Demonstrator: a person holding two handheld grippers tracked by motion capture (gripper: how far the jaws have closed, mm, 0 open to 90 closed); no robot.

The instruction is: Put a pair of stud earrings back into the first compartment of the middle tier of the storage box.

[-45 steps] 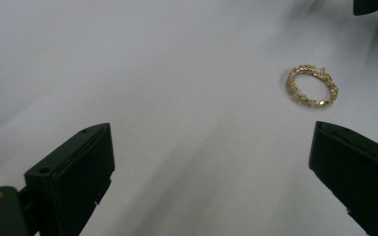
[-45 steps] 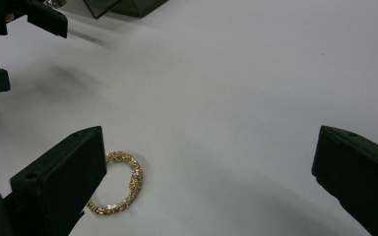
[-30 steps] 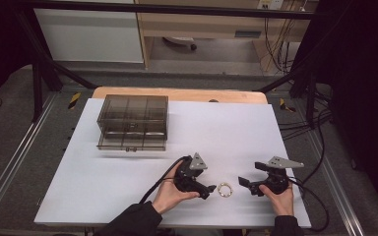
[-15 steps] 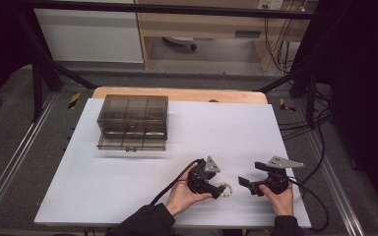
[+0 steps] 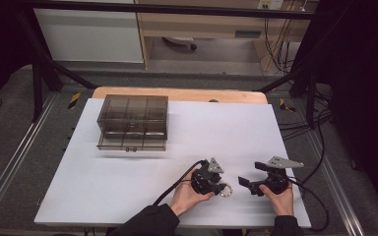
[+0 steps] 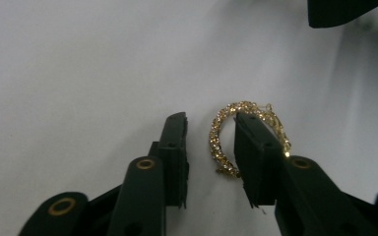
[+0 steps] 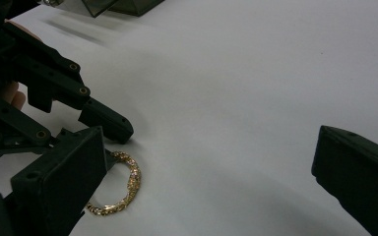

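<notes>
A small gold, stone-set ring-shaped bracelet (image 6: pixel 221 142) lies flat on the white table (image 5: pixel 103 187), at the front between my two hands. My left gripper (image 6: pixel 209 147) points down over it. Its jaws have just been closing. One jaw stands inside the loop and the loop's near side lies between the two jaws, with a gap still showing on the outer side. In the high view the left gripper (image 5: pixel 220 187) touches the bracelet (image 5: pixel 227 190). My right gripper (image 5: pixel 248 186) rests just right of it, open wide with nothing between its jaws. From the right gripper view (image 7: pixel 209 147) the bracelet (image 7: pixel 125 184) sits at the lower left.
A smoky see-through drawer box (image 5: pixel 133 123) stands at the back left of the table. Cables trail from both grippers toward the front and right edges. Black frame rails run along both sides of the table.
My left gripper has moved right and slightly down onto the bracelet, and its jaws have narrowed around one side of the loop. The right gripper has stayed put.
</notes>
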